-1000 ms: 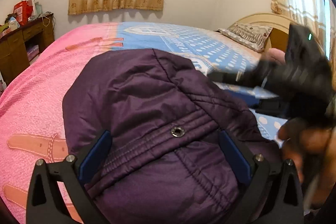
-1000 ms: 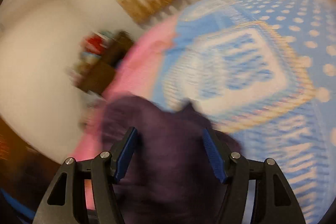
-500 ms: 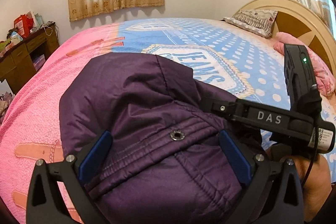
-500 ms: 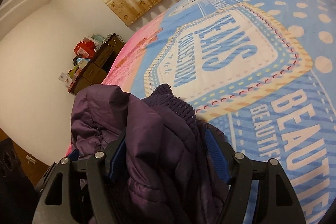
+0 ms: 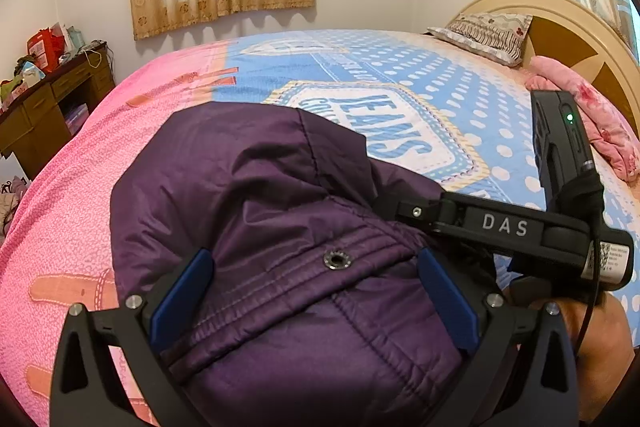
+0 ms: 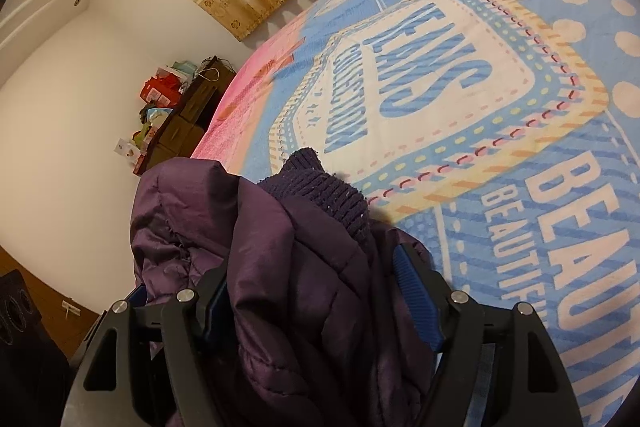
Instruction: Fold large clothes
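A dark purple padded jacket (image 5: 256, 195) lies bunched on the bed. My left gripper (image 5: 314, 255) is open over its elastic waist seam, where a metal snap (image 5: 338, 261) shows, and the fabric spreads wider than the jaws. My right gripper (image 6: 312, 267) has a thick fold of the jacket (image 6: 304, 259) and its knit cuff (image 6: 320, 187) between its jaws, which are opening. In the left wrist view the right gripper's black body (image 5: 504, 227) reaches into the jacket from the right, with a hand (image 5: 604, 347) on it.
The bed cover (image 5: 400, 131) is blue with white dots and a printed badge, pink on the left. A pillow (image 5: 488, 31), a pink blanket (image 5: 592, 123) and the headboard (image 5: 568, 27) lie at the far right. A cluttered wooden desk (image 5: 52, 95) stands left of the bed.
The right gripper has come down to the bed with the jacket fold and its jaws have spread wider. The left gripper has turned a little over the same seam.
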`<state>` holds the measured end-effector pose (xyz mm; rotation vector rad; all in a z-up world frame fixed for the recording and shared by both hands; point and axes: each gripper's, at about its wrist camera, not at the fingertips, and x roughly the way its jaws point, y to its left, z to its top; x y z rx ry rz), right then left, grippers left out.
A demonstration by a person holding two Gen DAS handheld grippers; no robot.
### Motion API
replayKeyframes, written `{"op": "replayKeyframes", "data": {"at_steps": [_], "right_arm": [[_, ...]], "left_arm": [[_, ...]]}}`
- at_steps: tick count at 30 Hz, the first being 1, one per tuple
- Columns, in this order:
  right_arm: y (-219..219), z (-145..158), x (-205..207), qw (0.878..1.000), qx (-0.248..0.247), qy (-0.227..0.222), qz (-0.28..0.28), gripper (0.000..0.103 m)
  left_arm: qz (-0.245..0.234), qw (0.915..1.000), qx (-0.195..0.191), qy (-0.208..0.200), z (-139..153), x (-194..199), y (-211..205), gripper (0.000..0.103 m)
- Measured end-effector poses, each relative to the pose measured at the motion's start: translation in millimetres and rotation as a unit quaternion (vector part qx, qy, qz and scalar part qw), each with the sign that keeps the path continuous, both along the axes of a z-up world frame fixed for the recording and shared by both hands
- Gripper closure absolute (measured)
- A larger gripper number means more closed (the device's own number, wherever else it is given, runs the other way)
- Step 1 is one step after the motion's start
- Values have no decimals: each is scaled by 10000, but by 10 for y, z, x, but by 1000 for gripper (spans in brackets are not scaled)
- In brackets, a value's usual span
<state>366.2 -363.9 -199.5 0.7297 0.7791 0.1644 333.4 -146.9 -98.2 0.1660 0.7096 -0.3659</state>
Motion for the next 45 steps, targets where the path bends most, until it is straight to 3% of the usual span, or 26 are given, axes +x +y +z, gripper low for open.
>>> {"op": "replayKeyframes", "data": {"at_steps": [15, 19, 22, 26, 32, 33, 35, 37, 40, 43, 45], "right_arm": [[-23, -39, 52, 9998, 139, 40, 100, 30], [83, 247, -55, 9980, -624, -114, -36, 28], [231, 537, -233, 9935, -982, -488, 299, 28], [308, 560, -195, 9889, -1437, -110, 364, 35], [168, 359, -90, 9942, -1013, 38, 371, 34], [143, 307, -75, 9952, -910, 29, 364, 32], [36, 149, -22, 9976, -554, 132, 396, 18], [-8, 88, 14, 9980, -328, 165, 511, 15], [3, 72, 31, 9968, -393, 160, 684, 14], [-38, 20, -12, 9976, -195, 81, 658, 14], [-76, -6, -35, 9978, -26, 16, 661, 14]], "left_arm": [[36, 9999, 167, -12, 8, 4, -67, 0], [20, 10000, 85, -15, 20, -2, -33, 0], [47, 10000, 3, -36, 33, -7, 0, 0], [82, 9999, 137, -58, 36, -9, -40, 0], [177, 9993, 316, -21, 2, 42, -112, 0], [188, 9993, 324, -12, -5, 57, -123, 0], [239, 9989, 395, -27, -11, 73, -154, 0], [231, 9987, 453, -30, -1, 68, -172, 0], [160, 9988, 464, 53, 56, 49, -140, 0], [65, 9998, 134, 119, 243, -61, 114, 0], [49, 9992, -405, 45, 385, -193, 491, 0]]}}
